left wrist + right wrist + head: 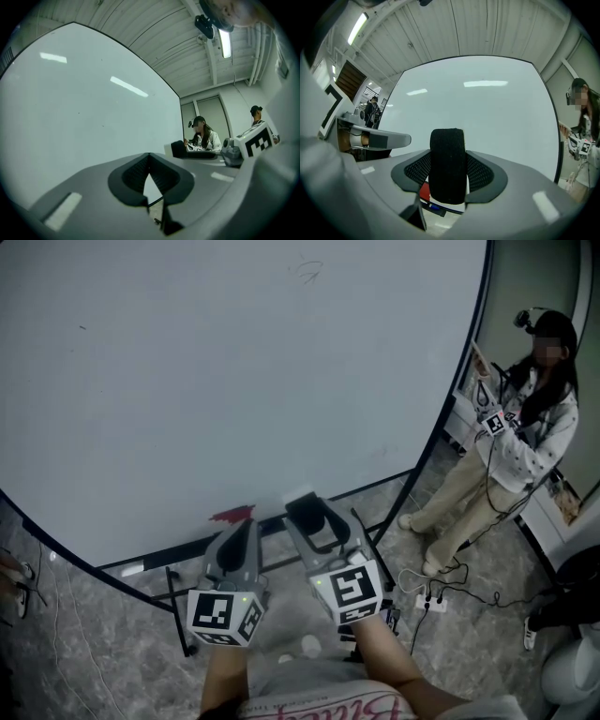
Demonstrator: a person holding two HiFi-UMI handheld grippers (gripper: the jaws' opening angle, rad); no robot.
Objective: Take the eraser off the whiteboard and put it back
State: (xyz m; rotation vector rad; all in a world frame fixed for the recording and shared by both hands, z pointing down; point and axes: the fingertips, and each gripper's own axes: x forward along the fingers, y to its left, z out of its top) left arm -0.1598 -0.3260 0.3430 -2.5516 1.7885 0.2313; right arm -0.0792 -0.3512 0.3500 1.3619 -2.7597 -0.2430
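Note:
The eraser (306,508), black felt on a white back, sits upright between the jaws of my right gripper (311,519), which is shut on it just in front of the whiteboard's (234,362) lower edge. In the right gripper view the eraser's felt face (447,140) fills the gap between the pads, with the board behind it. My left gripper (240,532) is beside it on the left, shut and empty; its jaw tips meet in the left gripper view (150,164).
A red object (232,514) and a blue-capped marker (433,207) lie on the board's tray. The board's stand legs (178,610) reach onto the stone floor. A person (525,418) stands at the right, with a power strip and cables (431,601) on the floor nearby.

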